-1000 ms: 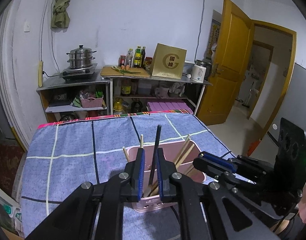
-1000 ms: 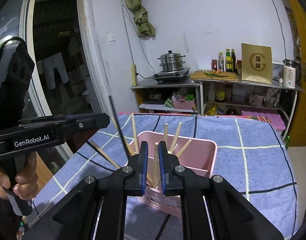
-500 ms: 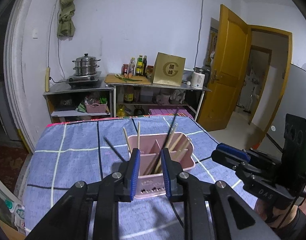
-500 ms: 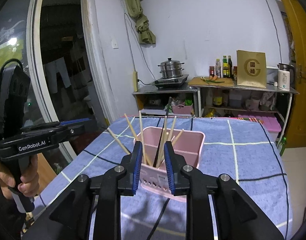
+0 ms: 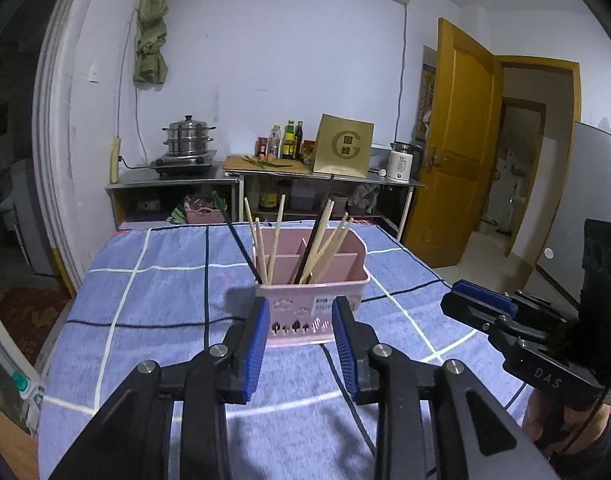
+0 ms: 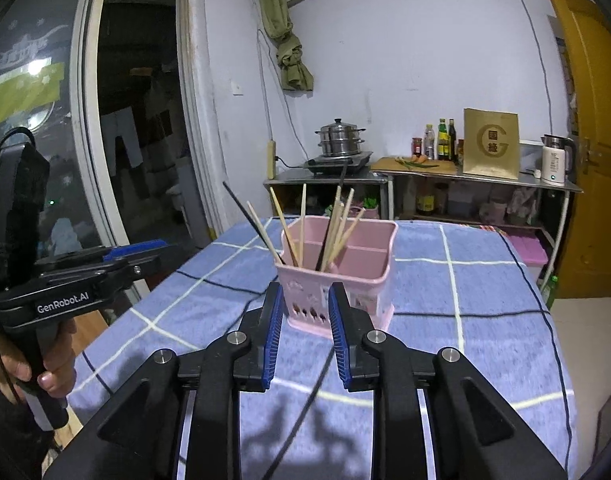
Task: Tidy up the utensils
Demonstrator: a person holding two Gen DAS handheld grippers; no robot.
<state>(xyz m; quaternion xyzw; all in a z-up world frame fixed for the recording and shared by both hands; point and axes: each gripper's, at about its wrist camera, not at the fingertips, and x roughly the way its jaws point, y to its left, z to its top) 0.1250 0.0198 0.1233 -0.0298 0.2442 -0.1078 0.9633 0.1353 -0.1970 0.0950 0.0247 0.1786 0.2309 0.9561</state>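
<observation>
Dim kitchen with pale walls, worktop draped in a blue checked cloth. Standing upright near its middle, a pink utensil caddy with inner dividers, holding a cluster of pale wooden chopsticks that lean out at mixed angles, alongside two black chopsticks, one tilted far to the left over the rim, the other leaning among the wooden ones. Just short of the caddy, left hand-held gripper, blue-padded fingers spread apart and holding nothing, caddy framed between them. Off to the right in the same view, right hand-held gripper, seen side-on above the cloth. From the right wrist camera, right hand-held gripper likewise spread and empty, fingers apart in front of the caddy, with the left hand-held gripper at the worktop's left edge. Behind, a metal shelf unit against the wall with a steel steamer pot, bottles, a gold box and a white kettle; yellow door ajar at right.
</observation>
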